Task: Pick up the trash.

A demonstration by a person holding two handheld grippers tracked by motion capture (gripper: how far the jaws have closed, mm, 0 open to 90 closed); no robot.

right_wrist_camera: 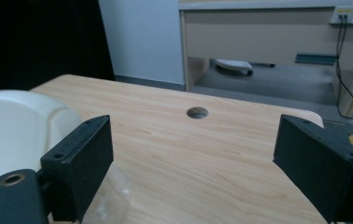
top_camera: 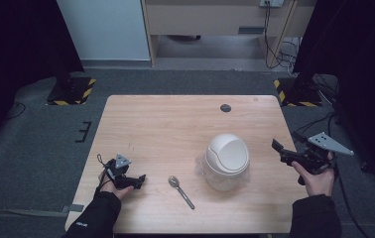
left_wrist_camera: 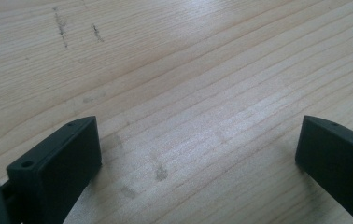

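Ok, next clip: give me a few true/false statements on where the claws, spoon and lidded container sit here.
1. The spoon lies between the left claw and the container. True.
2. The right claw grips the container. False: it is open, apart from it.
3. The left claw is open over bare table. True.
4. The spoon rests inside the container. False: it lies on the table beside it.

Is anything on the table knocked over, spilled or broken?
Nothing stands out. The clear plastic jar with the white domed lid stands upright, the metal spoon lies flat beside it and apart from it, and no spill shows on the light wooden table. Only faint dark scuffs mark the wood.
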